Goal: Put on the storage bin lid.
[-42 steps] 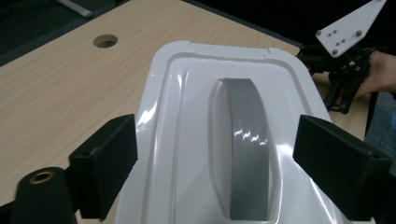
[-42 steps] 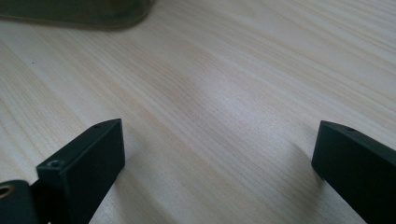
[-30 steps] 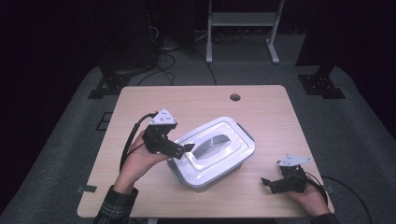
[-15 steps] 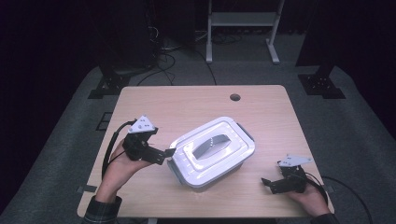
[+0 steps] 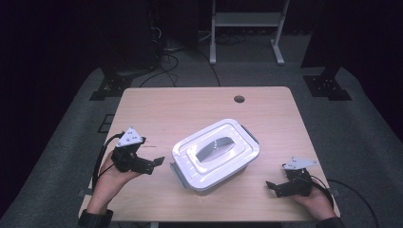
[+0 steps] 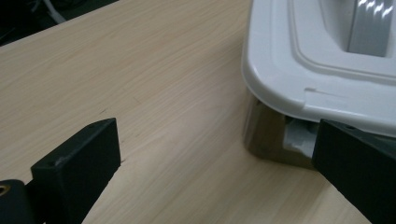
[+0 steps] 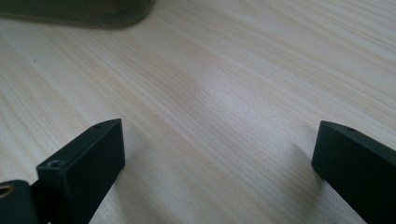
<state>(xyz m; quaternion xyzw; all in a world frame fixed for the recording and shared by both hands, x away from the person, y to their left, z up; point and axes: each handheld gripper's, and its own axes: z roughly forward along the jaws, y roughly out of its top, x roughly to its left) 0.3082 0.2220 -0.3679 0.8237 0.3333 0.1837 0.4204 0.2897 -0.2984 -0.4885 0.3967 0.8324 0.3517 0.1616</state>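
A white lidded container (image 5: 216, 154) sits near the middle of the wooden table (image 5: 190, 107), turned at an angle, with a grey recessed handle (image 5: 215, 149) in its lid and a grey latch (image 5: 176, 172) on its near-left end. The left gripper (image 5: 151, 164) lies in the person's left hand (image 5: 111, 173) just beside that end of the container, its 2 black jaws spread wide and holding nothing. In the left gripper view, the container's white lid corner (image 6: 299, 88) overhangs a clear wall, and the right-side jaw stands close against the container's lower edge, while the other jaw rests over bare wood; whether that jaw touches the container cannot be told. The right gripper (image 5: 275, 186) sits in the right hand (image 5: 311, 202) near the table's near-right corner, well apart from the container, its 2 jaws also spread wide and empty. The right gripper view shows bare wood grain between those jaws, with a dark translucent edge of the container (image 7: 79, 11) at the top left.
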